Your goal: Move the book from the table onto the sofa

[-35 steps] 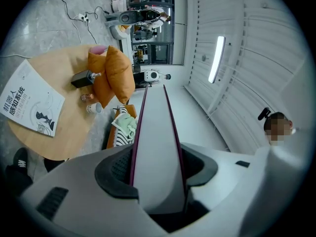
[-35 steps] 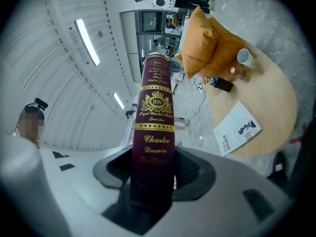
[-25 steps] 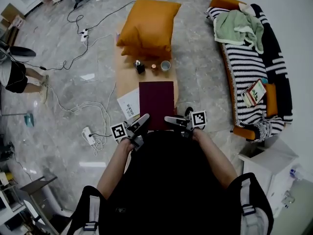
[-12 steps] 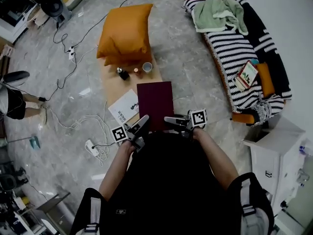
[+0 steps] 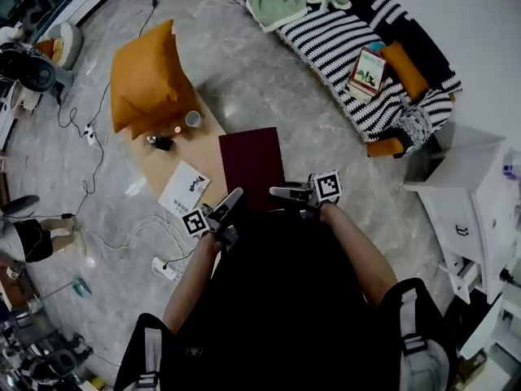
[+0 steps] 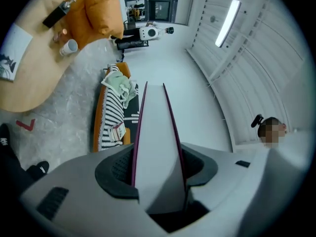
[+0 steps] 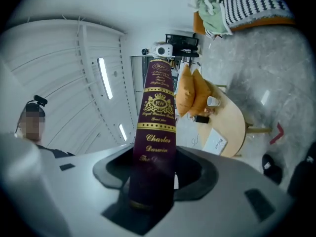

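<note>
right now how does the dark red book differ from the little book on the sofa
The dark red book is held in the air, clamped by the left claw and the right claw; the little book lies loose on the striped sofa. The dark red book's cover is plain and dark; the little book's is pale with coloured print. The dark red book looks bigger, though it is nearer the camera. Both lie flat.

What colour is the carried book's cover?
The book is maroon with gold spine lettering; right gripper view shows it best.
</note>
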A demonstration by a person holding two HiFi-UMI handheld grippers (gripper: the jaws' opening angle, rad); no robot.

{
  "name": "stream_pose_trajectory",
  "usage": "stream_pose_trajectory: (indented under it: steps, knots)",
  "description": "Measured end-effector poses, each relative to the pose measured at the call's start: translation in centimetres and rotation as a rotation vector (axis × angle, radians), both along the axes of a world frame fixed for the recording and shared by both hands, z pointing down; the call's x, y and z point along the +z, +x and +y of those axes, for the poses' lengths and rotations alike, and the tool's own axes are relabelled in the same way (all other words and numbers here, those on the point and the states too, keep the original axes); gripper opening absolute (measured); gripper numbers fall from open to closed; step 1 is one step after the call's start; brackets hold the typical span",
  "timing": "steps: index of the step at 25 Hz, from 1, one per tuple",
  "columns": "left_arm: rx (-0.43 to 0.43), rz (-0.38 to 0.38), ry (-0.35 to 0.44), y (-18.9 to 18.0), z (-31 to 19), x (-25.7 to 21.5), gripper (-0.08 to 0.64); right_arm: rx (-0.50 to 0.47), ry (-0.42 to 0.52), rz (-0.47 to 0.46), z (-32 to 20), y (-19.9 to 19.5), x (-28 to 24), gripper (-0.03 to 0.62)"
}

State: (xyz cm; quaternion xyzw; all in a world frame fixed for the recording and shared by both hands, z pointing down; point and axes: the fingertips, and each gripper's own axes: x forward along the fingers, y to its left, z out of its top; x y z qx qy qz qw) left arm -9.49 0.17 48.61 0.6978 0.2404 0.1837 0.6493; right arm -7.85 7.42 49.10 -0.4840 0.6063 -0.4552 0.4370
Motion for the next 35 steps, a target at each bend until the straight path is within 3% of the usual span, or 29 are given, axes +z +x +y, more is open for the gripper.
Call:
stream_pose_trajectory:
  steps: [8,11,15,22,30,35]
  knots:
    - [0.138,0.023,-0.029,4.4,10.2,0.0,0.224,0.191,0.032,0.038,10.5,3.5,-0.6,0.23]
    - [0.183,0.011,-0.026,5.1,13.6,0.3,0.224,0.269,-0.006,0.058,14.1,4.0,0.1,0.253]
    - [0.24,0.006,-0.002,6.0,16.6,0.6,0.224,0.399,-0.08,0.075,17.9,4.7,1.6,0.278]
    - [0.35,0.025,0.033,9.8,21.0,0.0,0.224,0.631,-0.042,0.058,22.4,7.7,0.9,0.278]
    - [0.453,0.005,0.011,12.9,23.0,1.6,0.224,0.703,-0.173,0.073,24.7,9.9,2.4,0.256]
    - [0.559,-0.002,0.07,16.7,24.9,2.9,0.224,0.734,-0.273,0.072,26.3,13.0,3.4,0.253]
